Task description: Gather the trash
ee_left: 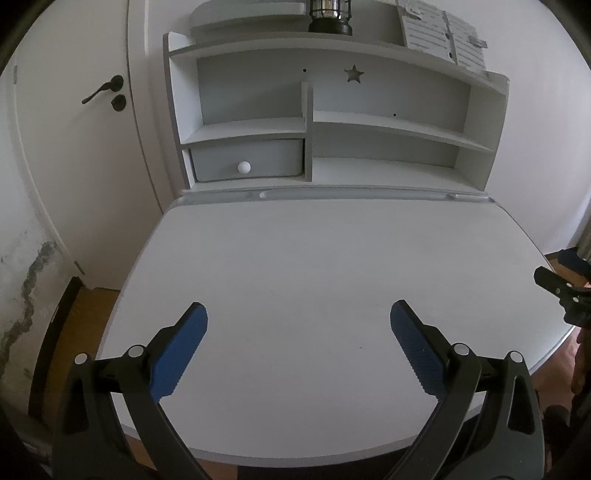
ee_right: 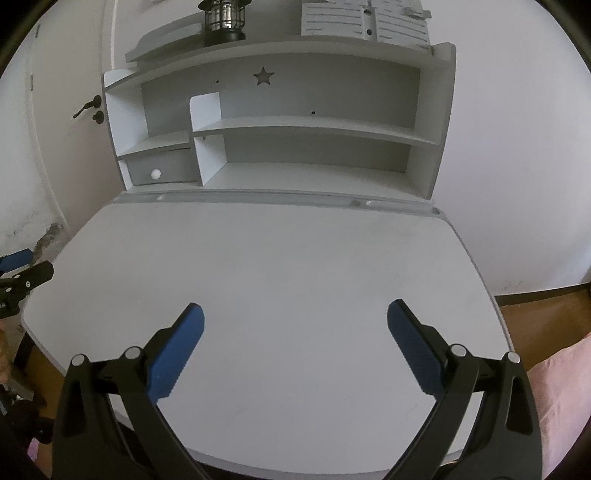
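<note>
Both tongs [ee_left: 298, 314] [ee_right: 295, 314] gape over the desk [ee_left: 295, 258].

The desk top [ee_left: 332, 266] looks like smooth, matt white laminate, with a grey edge. The shelf unit [ee_left: 388, 125] at the far side has the same matt painted finish, and its drawer knob [ee_left: 244, 167] is glossy white. The lantern [ee_left: 328, 14] on top seems dark metal with shiny glass. The left gripper [ee_left: 298, 314] and right gripper [ee_right: 295, 312] have matt black plastic arms, ribbed blue pads and bright metal pins. The floor [ee_right: 546, 314] looks like brown wood. The wall [ee_left: 26, 295] at the near left is rough and cracked.
</note>
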`<state>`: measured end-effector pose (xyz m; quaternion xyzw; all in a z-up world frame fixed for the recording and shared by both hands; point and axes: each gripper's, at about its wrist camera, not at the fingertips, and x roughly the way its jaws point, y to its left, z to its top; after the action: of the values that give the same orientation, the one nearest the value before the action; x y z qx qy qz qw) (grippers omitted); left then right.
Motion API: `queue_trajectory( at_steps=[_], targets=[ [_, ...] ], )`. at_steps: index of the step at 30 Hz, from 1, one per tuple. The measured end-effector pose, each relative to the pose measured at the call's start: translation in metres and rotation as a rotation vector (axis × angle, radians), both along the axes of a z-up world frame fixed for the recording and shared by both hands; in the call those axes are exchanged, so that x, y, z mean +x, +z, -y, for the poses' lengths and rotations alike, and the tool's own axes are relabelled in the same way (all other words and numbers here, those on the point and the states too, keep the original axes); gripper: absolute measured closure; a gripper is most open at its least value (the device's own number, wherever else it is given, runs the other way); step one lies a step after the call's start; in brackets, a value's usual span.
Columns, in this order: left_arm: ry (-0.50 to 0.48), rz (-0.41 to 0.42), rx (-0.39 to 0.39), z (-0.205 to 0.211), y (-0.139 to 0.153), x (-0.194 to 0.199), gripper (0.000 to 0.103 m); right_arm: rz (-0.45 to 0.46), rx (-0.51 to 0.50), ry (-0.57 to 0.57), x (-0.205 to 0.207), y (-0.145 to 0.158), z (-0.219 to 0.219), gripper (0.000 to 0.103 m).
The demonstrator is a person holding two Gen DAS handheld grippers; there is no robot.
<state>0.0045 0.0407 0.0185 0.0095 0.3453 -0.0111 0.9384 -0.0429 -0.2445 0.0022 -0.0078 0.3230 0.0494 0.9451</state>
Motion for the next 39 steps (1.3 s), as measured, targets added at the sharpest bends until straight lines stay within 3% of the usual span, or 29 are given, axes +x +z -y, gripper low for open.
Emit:
queue_trajectory(
  at_steps=[10, 20, 39],
  targets=[
    [-0.01, 0.045, 0.03, 0.008, 0.019, -0.028, 0.007, 0.005, 0.008, -0.019, -0.017, 0.008, 0.002, 0.007],
    [-0.008, 0.103, -0.006, 0.002, 0.043, -0.055, 0.007, 0.062, -0.004, -0.049, -0.055, 0.029, 0.014, 0.007],
    [-0.037, 0.086, 0.032, 0.014, 0.033, -0.047, 0.007, 0.105, -0.018, -0.016, -0.075, 0.043, 0.01, 0.007]
  ],
)
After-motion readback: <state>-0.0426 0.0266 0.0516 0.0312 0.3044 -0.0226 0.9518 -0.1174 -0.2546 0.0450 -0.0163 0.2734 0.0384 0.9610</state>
